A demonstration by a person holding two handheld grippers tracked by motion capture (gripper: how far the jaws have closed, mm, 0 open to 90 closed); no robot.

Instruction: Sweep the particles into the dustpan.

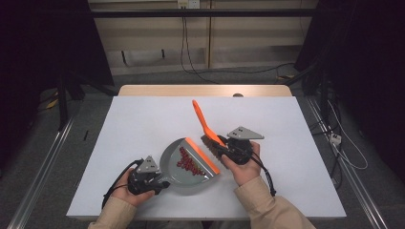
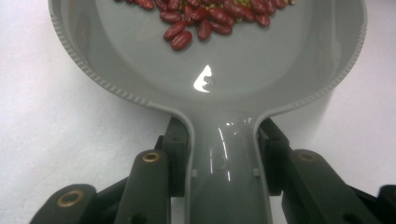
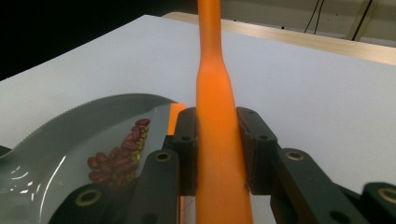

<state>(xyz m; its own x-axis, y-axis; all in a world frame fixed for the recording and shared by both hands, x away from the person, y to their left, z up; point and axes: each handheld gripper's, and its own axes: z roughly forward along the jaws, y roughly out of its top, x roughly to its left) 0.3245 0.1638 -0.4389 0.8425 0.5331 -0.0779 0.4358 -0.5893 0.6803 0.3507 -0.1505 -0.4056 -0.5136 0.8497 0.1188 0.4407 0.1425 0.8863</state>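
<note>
Dustpan [image 1: 184,167] with beans [image 1: 187,160]: handle clamped in left tool [image 1: 149,180]. Right tool [image 1: 228,145] clamps orange brush [image 1: 206,125]. No readable writing.

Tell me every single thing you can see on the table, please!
Table: one, white top, in the middle of the room.
Dustpan: one, grey with an orange lip, near the front edge.
Beans: a pile, dark red with a few greenish ones, inside the dustpan.
Brush: one, orange handle, bristles by the dustpan's lip.
Left claw: one, black, shut on the dustpan's handle.
Right claw: one, black, shut on the brush handle.
Hands: two, beige sleeves, at the bottom.
</note>
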